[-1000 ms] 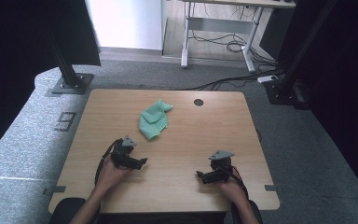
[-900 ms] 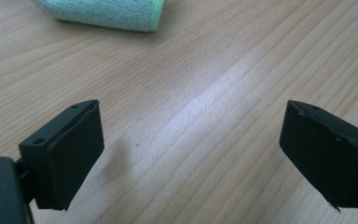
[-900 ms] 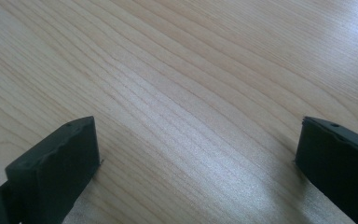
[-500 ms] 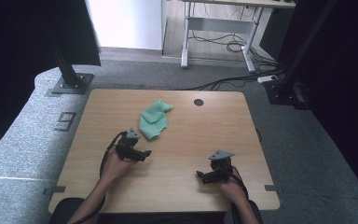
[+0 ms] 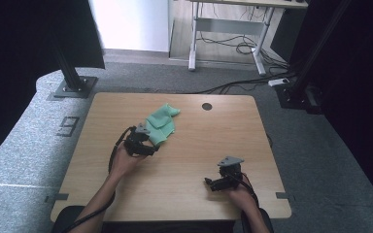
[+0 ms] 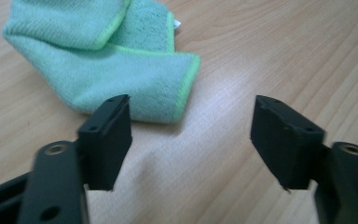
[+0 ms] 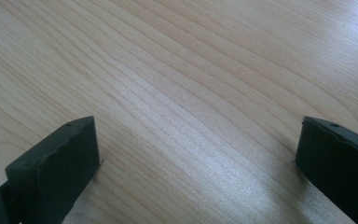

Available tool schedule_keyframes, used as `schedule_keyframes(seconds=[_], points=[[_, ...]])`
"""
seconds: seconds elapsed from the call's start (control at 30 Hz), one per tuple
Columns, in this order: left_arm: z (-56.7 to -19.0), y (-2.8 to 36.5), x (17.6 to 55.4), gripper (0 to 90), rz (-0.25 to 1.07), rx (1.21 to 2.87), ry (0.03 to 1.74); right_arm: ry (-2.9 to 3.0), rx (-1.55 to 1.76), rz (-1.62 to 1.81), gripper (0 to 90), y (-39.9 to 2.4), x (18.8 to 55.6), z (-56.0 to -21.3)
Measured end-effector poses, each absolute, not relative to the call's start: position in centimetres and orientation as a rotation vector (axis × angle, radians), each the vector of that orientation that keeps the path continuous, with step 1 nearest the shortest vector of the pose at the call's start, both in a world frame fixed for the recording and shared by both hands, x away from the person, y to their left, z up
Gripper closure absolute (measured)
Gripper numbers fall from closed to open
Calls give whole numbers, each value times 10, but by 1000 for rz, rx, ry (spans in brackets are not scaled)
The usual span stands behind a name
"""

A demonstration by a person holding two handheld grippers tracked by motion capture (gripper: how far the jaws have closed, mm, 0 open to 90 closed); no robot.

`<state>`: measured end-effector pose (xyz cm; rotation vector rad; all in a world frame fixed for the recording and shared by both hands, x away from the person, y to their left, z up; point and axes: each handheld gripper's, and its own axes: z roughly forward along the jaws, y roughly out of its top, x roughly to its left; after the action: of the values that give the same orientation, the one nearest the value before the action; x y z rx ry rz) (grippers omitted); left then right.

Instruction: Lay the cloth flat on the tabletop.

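Left tool: jaws spread, lately narrowed from a wider gap; nothing is pinched or touched, and bare tabletop is seen between the pads.

Green cloth: folded and rumpled, lying flat on the tabletop just beyond the left tool's tips; in the left gripper view its near folded edge is partly covered by the left pad, with the pads still short of it.

Right tool: jaws spread wide over bare wood, nothing gripped; in the high view it is well apart from the cloth, near the table's front edge.

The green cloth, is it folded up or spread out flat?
Folded and bunched. The green cloth shows layers lapping over one another with hemmed edges crossing, and it lies as a small heap on the table.
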<state>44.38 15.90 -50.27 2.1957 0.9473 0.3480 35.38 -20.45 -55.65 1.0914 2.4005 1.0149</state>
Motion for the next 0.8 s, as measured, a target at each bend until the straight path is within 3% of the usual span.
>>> schedule_keyframes(seconds=[0.53, 0.8], points=[[-499, 134, 474, 487, 312, 2202, 903, 2400, 1091, 1015, 0, -205, 354, -557], [-517, 127, 489, 540, 335, 2271, 955, 2400, 1089, 1017, 0, -205, 354, -557]])
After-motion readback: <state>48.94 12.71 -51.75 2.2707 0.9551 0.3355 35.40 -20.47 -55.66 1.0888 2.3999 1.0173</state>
